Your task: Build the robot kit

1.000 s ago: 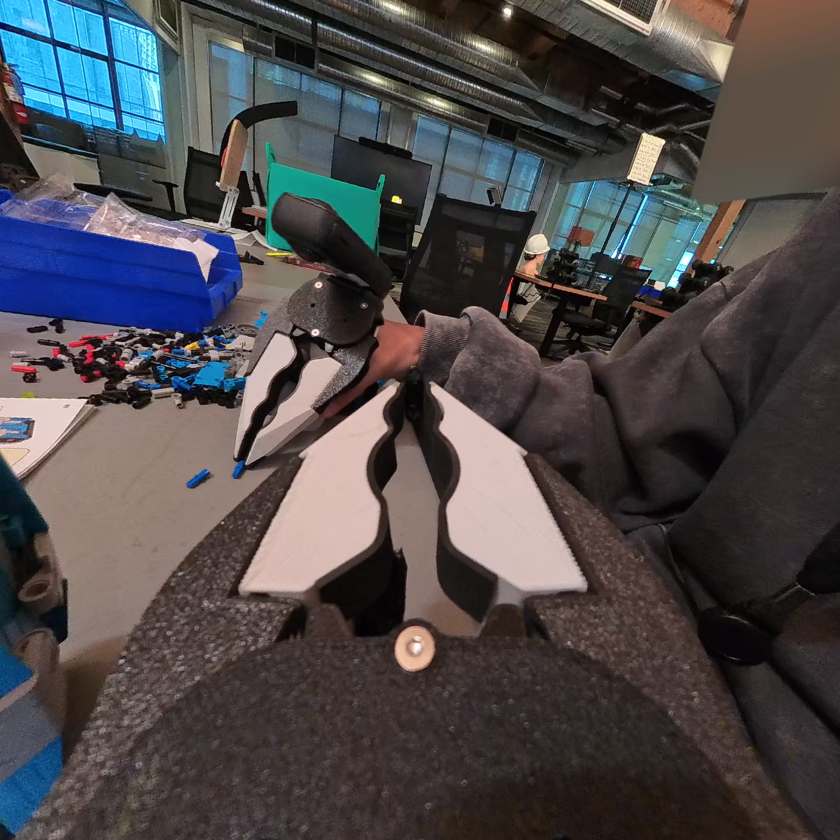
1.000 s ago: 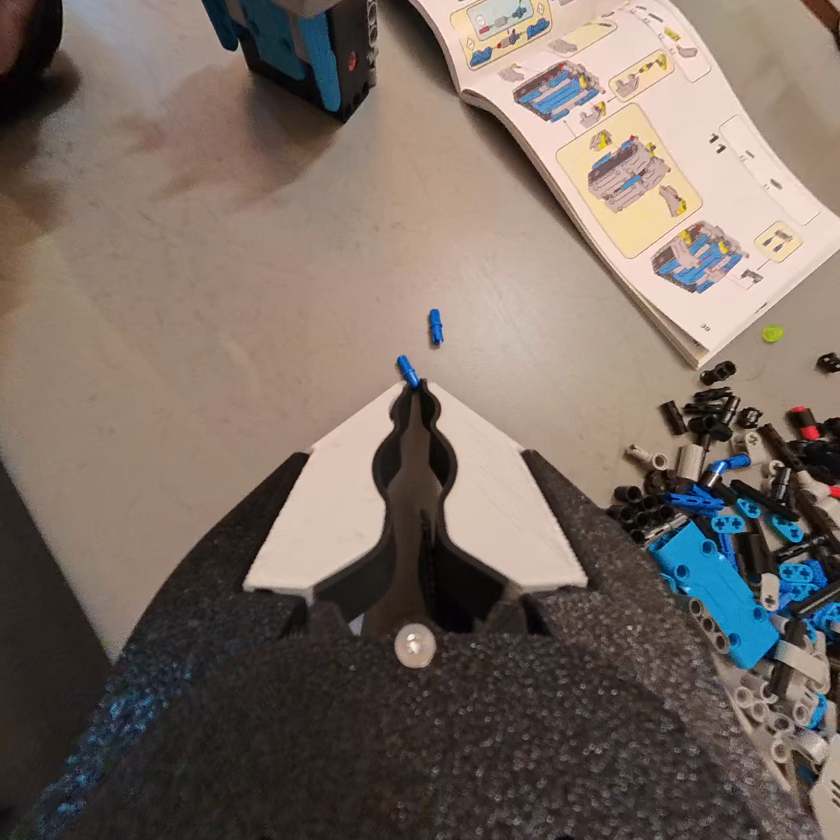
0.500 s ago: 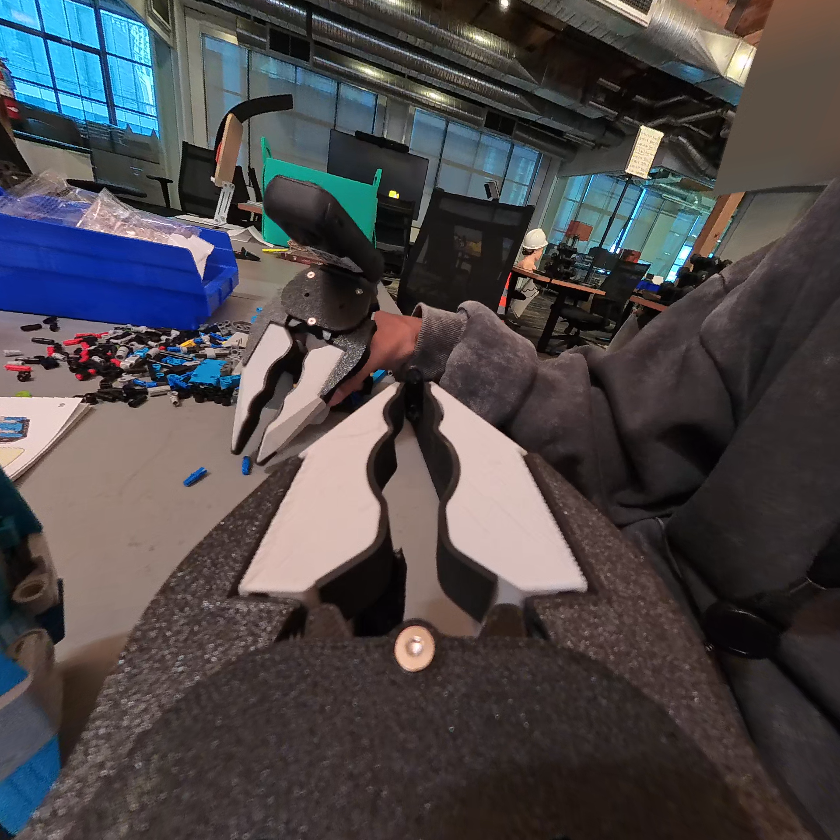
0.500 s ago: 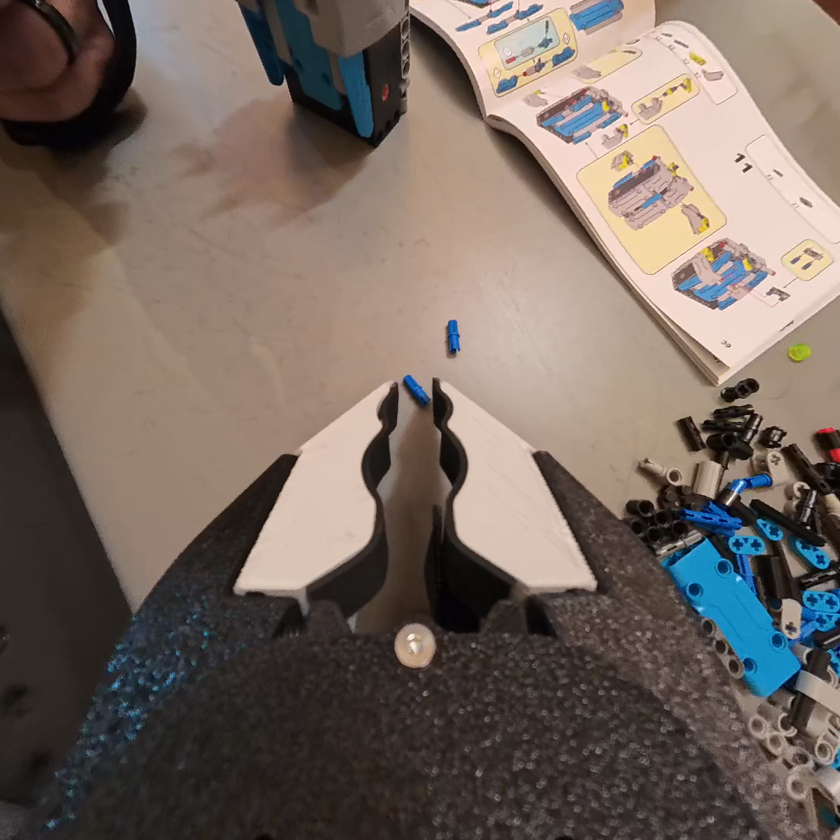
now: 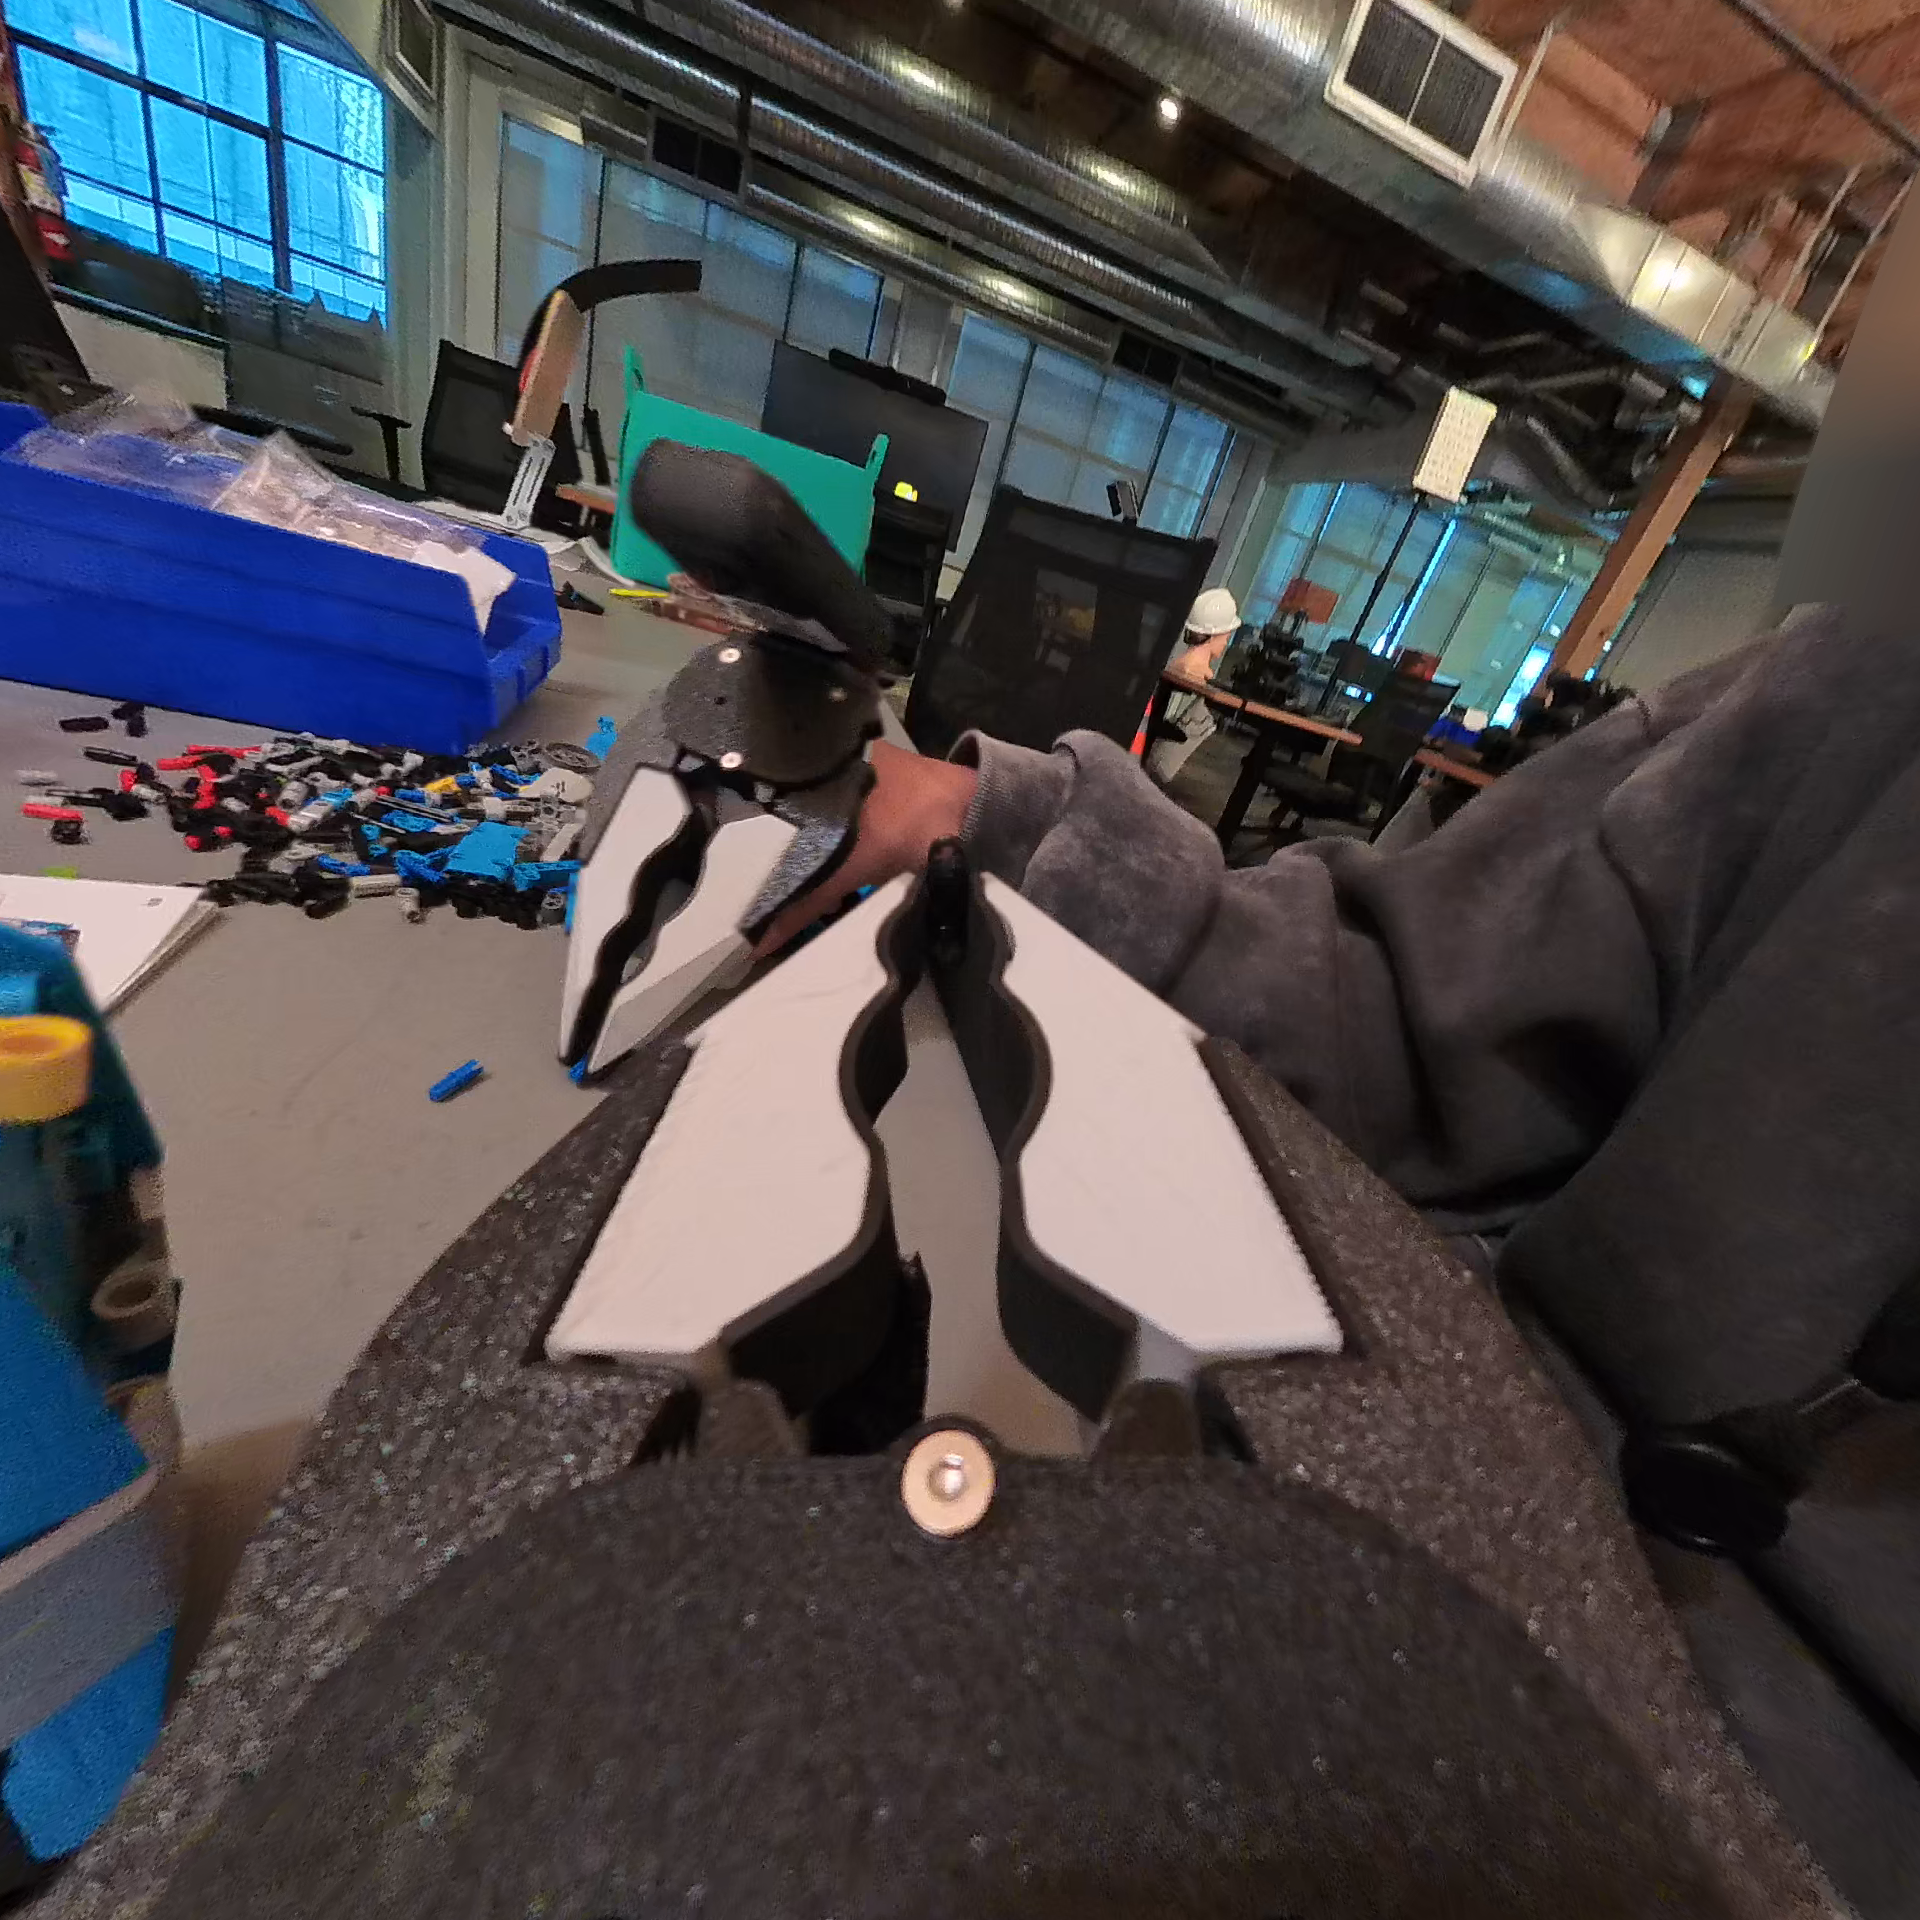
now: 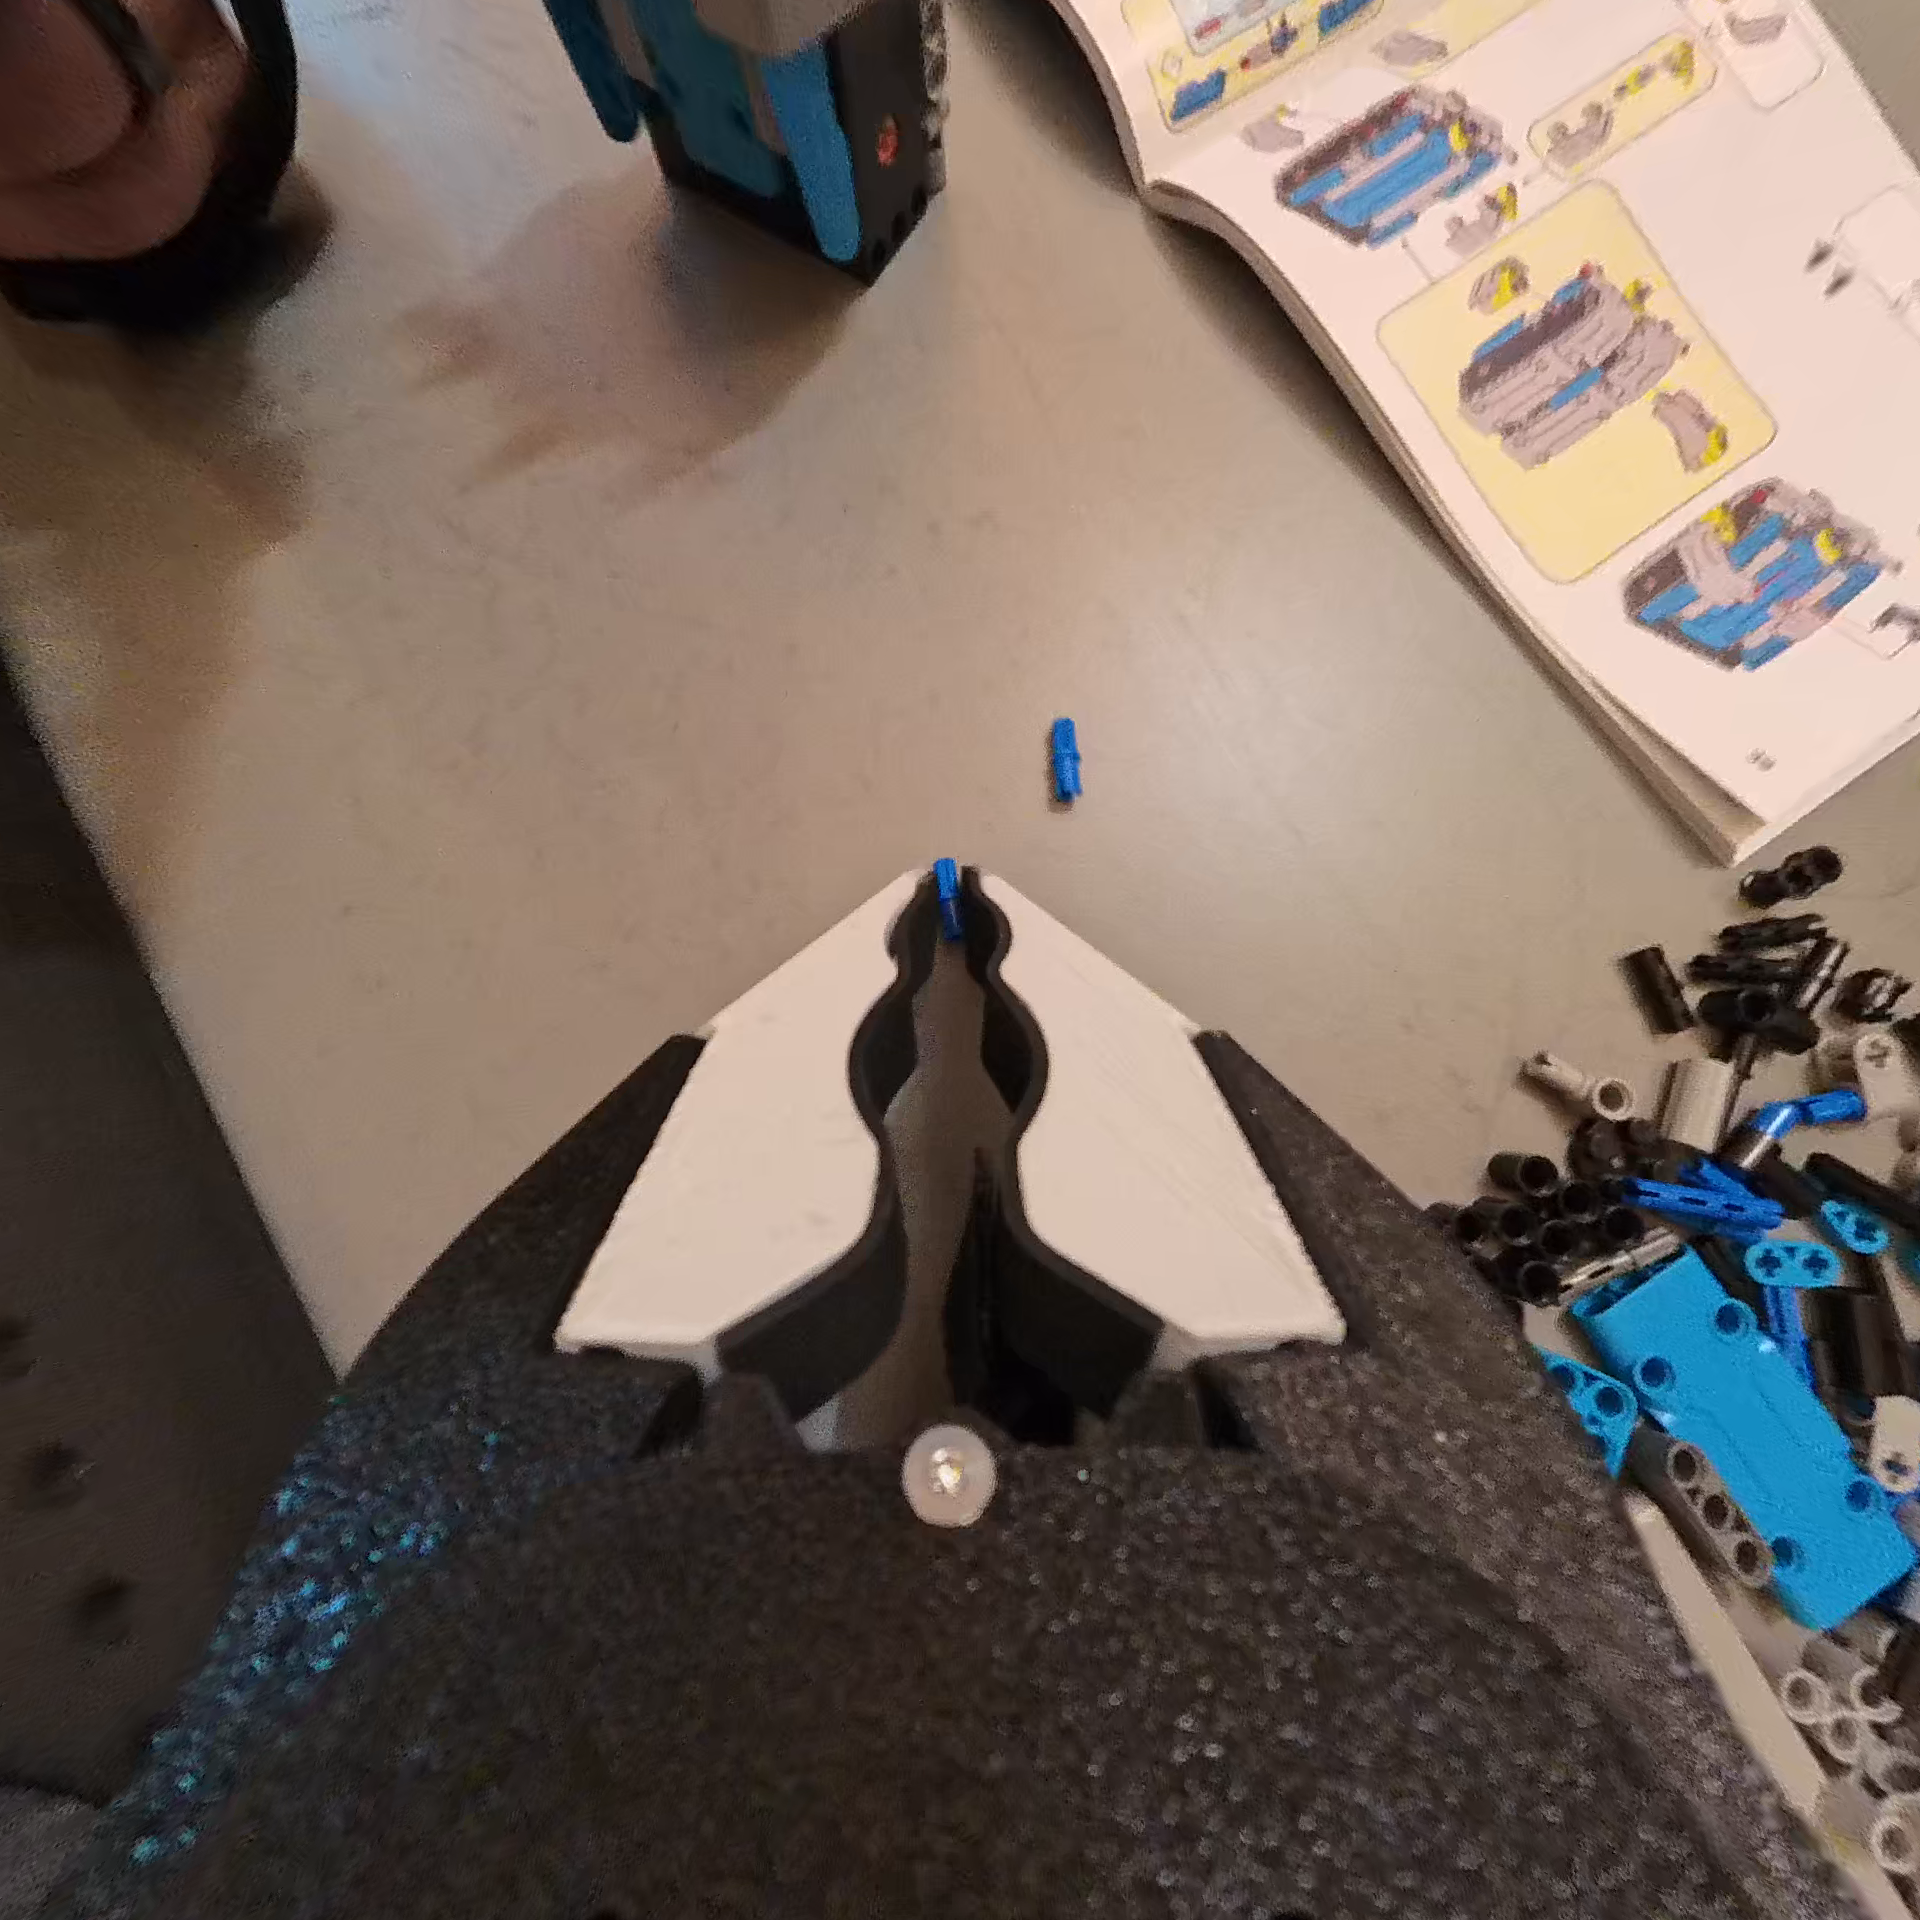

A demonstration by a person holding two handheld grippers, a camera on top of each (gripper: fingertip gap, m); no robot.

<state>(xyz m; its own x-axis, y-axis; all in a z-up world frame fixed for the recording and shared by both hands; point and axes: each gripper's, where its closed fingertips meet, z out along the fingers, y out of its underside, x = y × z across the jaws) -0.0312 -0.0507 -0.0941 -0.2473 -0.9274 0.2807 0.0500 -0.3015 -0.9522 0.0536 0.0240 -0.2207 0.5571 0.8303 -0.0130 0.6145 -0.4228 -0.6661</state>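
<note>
My right gripper (image 6: 948, 881) is shut on a small blue pin (image 6: 947, 906), with its tips down at the grey table (image 6: 520, 727). A second blue pin (image 6: 1064, 758) lies just beyond the tips, to the right. In the left wrist view the right gripper (image 5: 582, 1051) stands tip-down on the table, with the loose blue pin (image 5: 457, 1081) to its left. My left gripper (image 5: 943, 896) is shut on a small black pin (image 5: 943, 868) and is held above the table edge, near a grey sleeve (image 5: 1351, 987).
A partly built blue and black model (image 6: 769, 114) stands at the far side; it also shows in the left wrist view (image 5: 62, 1299). An open instruction booklet (image 6: 1558, 364) lies to the right. A pile of loose parts (image 6: 1714, 1299) is at the right. A blue bin (image 5: 239, 613) sits behind. My hands' fingertips stand some 15 cm from each other.
The right gripper opened around the nearer blue pin half a second ago and has now shut on it. The left gripper has stayed shut and barely moved.
</note>
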